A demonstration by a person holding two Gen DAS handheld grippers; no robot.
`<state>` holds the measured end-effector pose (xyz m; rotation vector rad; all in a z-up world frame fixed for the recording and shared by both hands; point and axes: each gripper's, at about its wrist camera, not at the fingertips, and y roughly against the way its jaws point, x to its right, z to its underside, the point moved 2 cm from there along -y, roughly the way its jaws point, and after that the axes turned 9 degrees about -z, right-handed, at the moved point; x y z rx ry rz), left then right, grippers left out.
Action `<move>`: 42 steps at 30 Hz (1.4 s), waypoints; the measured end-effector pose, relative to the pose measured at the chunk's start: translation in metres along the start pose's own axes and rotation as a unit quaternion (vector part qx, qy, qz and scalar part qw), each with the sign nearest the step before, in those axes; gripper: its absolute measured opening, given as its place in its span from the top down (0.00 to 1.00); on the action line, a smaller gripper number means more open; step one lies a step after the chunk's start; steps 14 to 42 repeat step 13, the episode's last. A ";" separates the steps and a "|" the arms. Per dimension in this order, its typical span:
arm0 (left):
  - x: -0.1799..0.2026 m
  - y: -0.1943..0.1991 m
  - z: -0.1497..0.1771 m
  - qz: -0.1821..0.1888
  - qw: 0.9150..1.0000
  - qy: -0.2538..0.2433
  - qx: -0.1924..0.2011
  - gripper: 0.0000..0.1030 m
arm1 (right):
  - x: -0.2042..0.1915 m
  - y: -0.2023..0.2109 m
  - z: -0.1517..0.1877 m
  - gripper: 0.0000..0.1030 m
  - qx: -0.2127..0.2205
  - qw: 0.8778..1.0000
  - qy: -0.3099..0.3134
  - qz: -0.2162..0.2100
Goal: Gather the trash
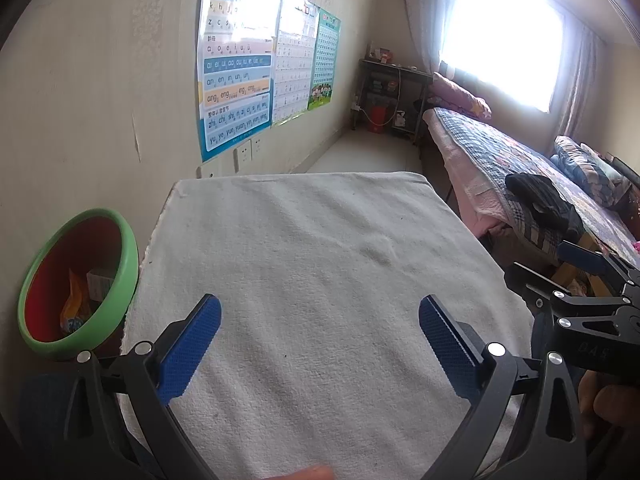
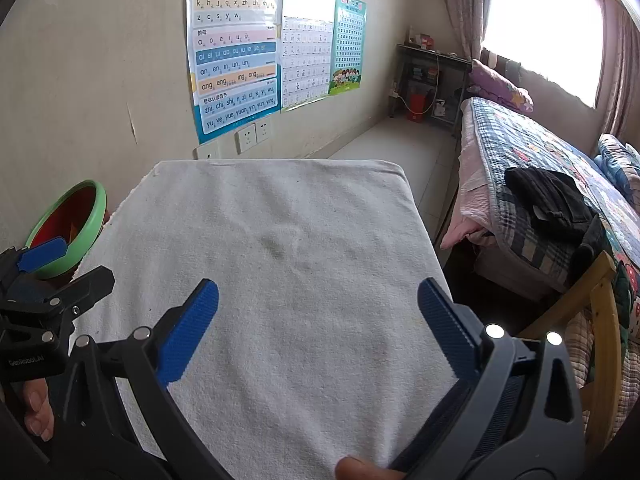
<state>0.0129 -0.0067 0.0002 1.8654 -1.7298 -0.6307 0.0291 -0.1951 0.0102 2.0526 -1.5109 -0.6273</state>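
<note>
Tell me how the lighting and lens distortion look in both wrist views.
Left wrist view: the bright curtained window is blown out to white, with haze spreading over the wall beside it; dark fisheye corners. Right wrist view: the window is also overexposed, and the straight edges of the white cloth-covered table bow outward. Both stay fairly sharp.

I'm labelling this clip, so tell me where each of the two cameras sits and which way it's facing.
Left wrist view: on the left gripper, facing forward over the white-cloth table; its open blue fingers, the right gripper at the right edge and a hand show.
Right wrist view: on the right gripper, facing the same way; its open blue fingers, the left gripper at the left edge and fingers show.
Shared: the table, the green-rimmed red bin holding wrappers at its left, the pinyin poster, the bed and the window.
</note>
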 end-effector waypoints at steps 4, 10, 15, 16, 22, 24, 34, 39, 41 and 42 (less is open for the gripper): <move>0.001 0.003 0.001 0.000 1.000 -0.001 0.009 0.08 | 0.000 0.000 0.000 0.05 -0.001 1.000 0.000 0.000; 0.004 -0.001 0.001 0.000 1.000 -0.011 -0.001 0.08 | 0.000 -0.001 0.000 0.05 -0.003 1.000 0.001 0.000; 0.003 0.000 0.001 -0.002 1.000 -0.008 0.001 0.08 | 0.000 -0.001 0.000 0.05 -0.004 1.000 0.001 -0.001; 0.003 0.000 0.001 -0.002 1.000 -0.008 0.001 0.08 | 0.000 -0.001 0.000 0.05 -0.004 1.000 0.001 -0.001; 0.003 0.000 0.001 -0.002 1.000 -0.008 0.001 0.08 | 0.000 -0.001 0.000 0.05 -0.004 1.000 0.001 -0.001; 0.003 0.000 0.001 -0.002 1.000 -0.008 0.001 0.08 | 0.000 -0.001 0.000 0.05 -0.004 1.000 0.001 -0.001; 0.003 0.000 0.001 -0.002 1.000 -0.008 0.001 0.08 | 0.000 -0.001 0.000 0.05 -0.004 1.000 0.001 -0.001; 0.003 0.000 0.001 -0.002 1.000 -0.008 0.001 0.08 | 0.000 -0.001 0.000 0.05 -0.004 1.000 0.001 -0.001; 0.003 0.000 0.001 -0.002 1.000 -0.008 0.001 0.08 | 0.000 -0.001 0.000 0.05 -0.004 1.000 0.001 -0.001; 0.003 0.000 0.001 -0.002 1.000 -0.008 0.001 0.08 | 0.000 -0.001 0.000 0.05 -0.004 1.000 0.001 -0.001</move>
